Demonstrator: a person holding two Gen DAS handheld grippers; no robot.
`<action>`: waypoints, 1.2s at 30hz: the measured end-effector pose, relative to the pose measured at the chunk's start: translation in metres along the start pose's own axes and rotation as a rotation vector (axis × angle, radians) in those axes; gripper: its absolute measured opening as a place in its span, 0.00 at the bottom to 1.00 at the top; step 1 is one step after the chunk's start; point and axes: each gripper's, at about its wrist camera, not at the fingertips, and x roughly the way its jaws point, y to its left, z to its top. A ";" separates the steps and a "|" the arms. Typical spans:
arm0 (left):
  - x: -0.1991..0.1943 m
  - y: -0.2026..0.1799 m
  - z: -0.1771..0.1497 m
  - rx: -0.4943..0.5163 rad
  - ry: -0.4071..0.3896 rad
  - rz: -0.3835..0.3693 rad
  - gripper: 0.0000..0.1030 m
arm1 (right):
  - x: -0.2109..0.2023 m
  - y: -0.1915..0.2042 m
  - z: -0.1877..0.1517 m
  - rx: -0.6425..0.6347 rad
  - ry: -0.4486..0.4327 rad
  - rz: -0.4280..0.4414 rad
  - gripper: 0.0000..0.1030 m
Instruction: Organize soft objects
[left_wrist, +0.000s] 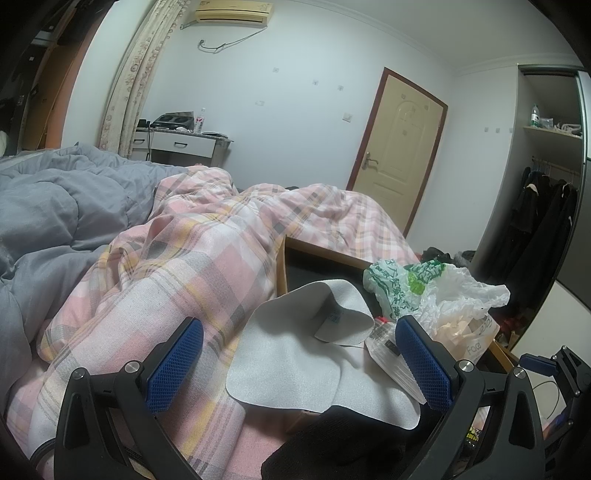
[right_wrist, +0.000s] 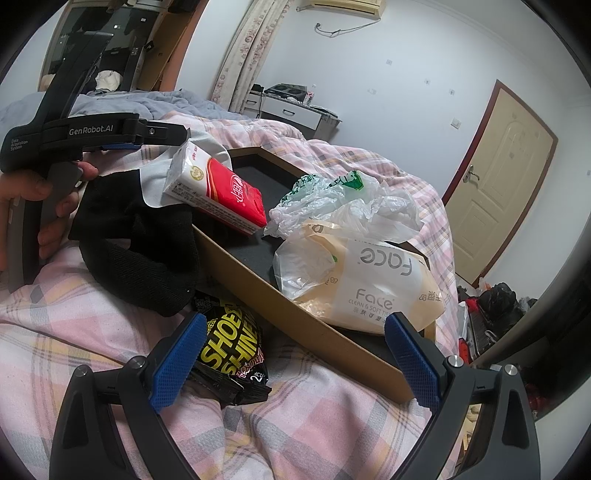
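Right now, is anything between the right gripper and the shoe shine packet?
Nothing visible. The right gripper is open, and the shoe shine packet lies on the plaid quilt beside its left finger, outside the cardboard box. The black sock lies beyond it.

Both grippers open, held low, nothing between the pads.

Left gripper (left_wrist: 299, 365): jaws spread wide, blue pads (left_wrist: 175, 369) facing each other w/ a clear gap. In the right wrist view it shows side-on, held in the person's left hand (right_wrist: 40, 206), fingers wrapped round the grip. Right gripper (right_wrist: 295, 363): jaws likewise wide apart, blue pads (right_wrist: 412, 363) bare, pointing fwd and slightly down.
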 end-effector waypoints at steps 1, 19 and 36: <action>0.000 0.000 0.000 0.000 0.000 0.000 1.00 | 0.000 0.000 0.000 0.000 0.000 0.000 0.93; 0.000 0.000 0.000 0.000 0.001 0.001 1.00 | 0.001 0.005 -0.001 -0.017 0.010 0.031 0.93; 0.000 -0.001 0.000 0.001 0.002 0.002 1.00 | -0.002 0.002 -0.002 -0.005 0.007 0.031 0.93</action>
